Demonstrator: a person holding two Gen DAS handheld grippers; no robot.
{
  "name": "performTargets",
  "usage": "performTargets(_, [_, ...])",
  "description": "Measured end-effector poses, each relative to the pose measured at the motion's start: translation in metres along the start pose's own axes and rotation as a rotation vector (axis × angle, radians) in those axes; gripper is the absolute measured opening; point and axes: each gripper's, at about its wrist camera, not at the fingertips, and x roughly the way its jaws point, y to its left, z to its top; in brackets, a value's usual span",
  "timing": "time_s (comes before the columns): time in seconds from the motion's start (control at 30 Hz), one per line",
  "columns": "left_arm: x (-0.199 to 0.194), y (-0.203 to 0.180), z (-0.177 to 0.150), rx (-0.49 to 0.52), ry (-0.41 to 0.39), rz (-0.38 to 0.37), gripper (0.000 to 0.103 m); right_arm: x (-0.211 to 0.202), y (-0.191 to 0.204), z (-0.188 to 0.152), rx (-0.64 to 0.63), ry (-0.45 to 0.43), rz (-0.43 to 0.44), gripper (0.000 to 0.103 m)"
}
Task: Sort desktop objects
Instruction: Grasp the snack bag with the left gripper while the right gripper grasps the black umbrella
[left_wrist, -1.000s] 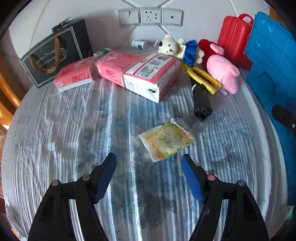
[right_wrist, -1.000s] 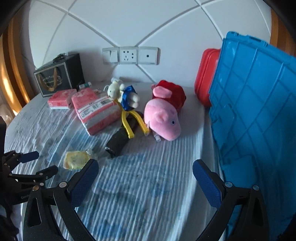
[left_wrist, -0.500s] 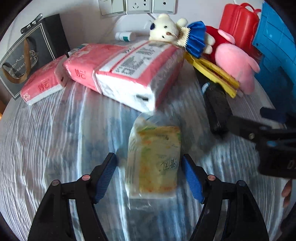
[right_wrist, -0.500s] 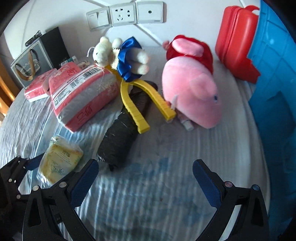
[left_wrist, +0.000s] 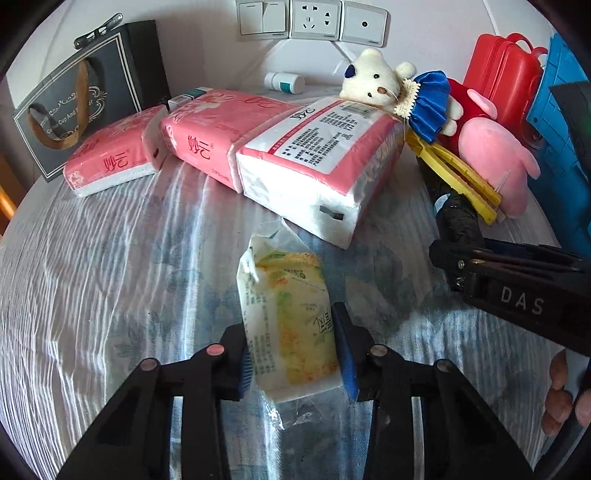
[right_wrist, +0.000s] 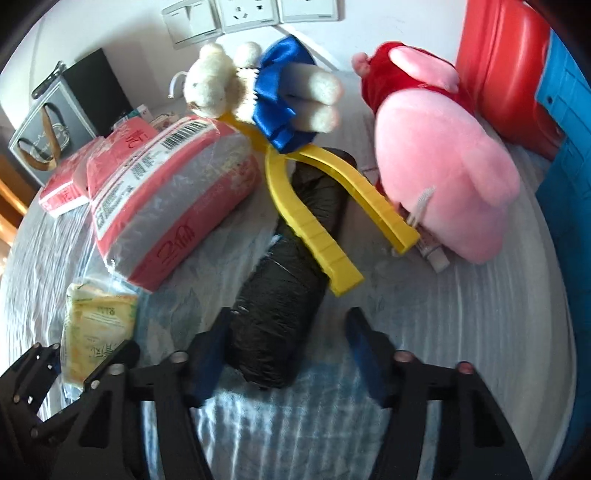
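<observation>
A yellow tissue pack lies on the blue-white cloth, and my left gripper is closing on it with both blue pads pressed against its sides. A black wrapped roll lies beside it, partly under a yellow U-shaped plastic piece. My right gripper straddles the near end of the roll and is closing. Its left pad is at the roll, while a gap shows at the right pad. The left wrist view shows the right gripper's body at the right.
Pink tissue packs lie just behind the yellow pack. A white bear in a blue skirt and a pink plush pig crowd the roll's far end. A blue crate and red case stand right, a black gift bag back left.
Both grippers came down toward the cloth and their jaws narrowed. The left one took hold of the yellow pack. The right one moved over the black roll's near end.
</observation>
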Motion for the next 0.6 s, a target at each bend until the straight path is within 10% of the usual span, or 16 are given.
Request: performTargets(0.6, [-0.017, 0.007, -0.035, -0.047, 0.048, -0.022, 0.019, -0.058, -0.032, -0.094, -0.082, 0.099, 0.047, 0.035])
